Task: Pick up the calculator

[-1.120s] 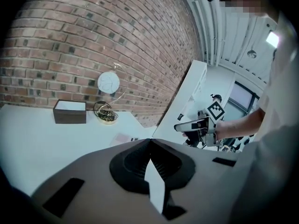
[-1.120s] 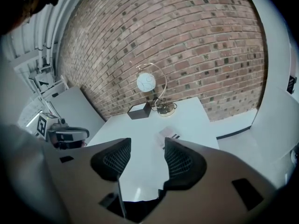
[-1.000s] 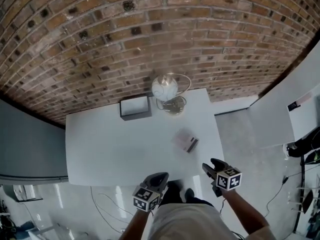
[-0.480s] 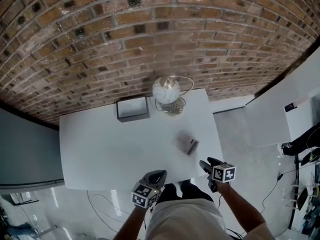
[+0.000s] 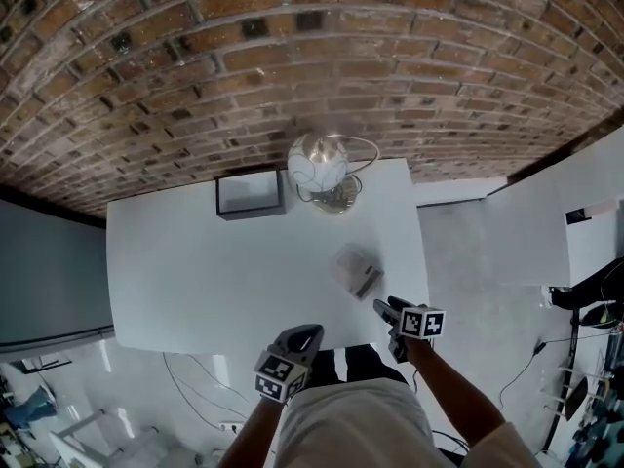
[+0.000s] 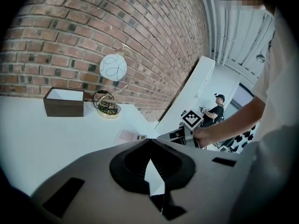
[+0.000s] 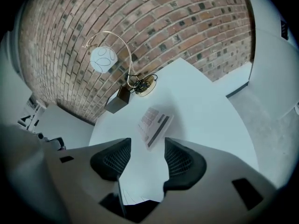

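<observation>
Right gripper (image 5: 383,309) advanced toward calculator (image 5: 355,270), jaws spread, empty; left gripper (image 5: 308,333) pressed together.

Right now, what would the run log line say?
stage: pre-grasp | right claw: open, pointed at calculator, apart from it | left claw: shut, empty | calculator: lying on white table

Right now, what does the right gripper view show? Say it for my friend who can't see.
The right gripper, jaws open, points at a calculator lying flat on a white table, just ahead and not touched. Farther back, by a brick wall, stand a lamp with a round white shade and a dark box.
</observation>
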Tool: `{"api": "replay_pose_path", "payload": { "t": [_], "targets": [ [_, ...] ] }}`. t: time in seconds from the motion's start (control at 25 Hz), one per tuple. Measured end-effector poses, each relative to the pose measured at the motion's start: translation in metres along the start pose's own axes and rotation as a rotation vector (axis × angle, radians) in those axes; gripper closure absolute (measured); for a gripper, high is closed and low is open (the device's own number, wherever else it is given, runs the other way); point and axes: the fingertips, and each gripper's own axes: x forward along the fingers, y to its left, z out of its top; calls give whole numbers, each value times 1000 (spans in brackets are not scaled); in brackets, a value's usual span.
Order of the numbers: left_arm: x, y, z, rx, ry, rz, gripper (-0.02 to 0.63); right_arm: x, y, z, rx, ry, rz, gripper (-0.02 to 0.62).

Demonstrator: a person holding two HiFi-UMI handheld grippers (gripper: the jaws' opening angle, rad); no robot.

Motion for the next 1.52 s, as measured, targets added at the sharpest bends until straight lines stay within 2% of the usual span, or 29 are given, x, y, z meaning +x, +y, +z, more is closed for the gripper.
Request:
{"api": "replay_pose_path", "payload": {
  "t": [0.28,0.56,0.84,1.12,1.28,1.32,1.52],
  "targets": [
    [30,5,10,-25,0,43,592,41,-19,4,71,65,40,357],
    [39,13,1,-73,22,108,592,77,-35,5,156,119,84,357],
    [44,15,-18,-131,44,149,592,98,-32,7,258,126,187,358],
    [46,16,-28,-141,55,176,592,112,-25,11,366,136,286,365],
    [44,14,-31,-152,57,186,592,114,-30,9,416,138,301,429],
    [44,14,-32,-157,61,189,592,114,-31,8,424,140,303,466],
    [43,16,-33,-150,65,202,592,113,-30,9,405,137,310,477]
  ]
}}
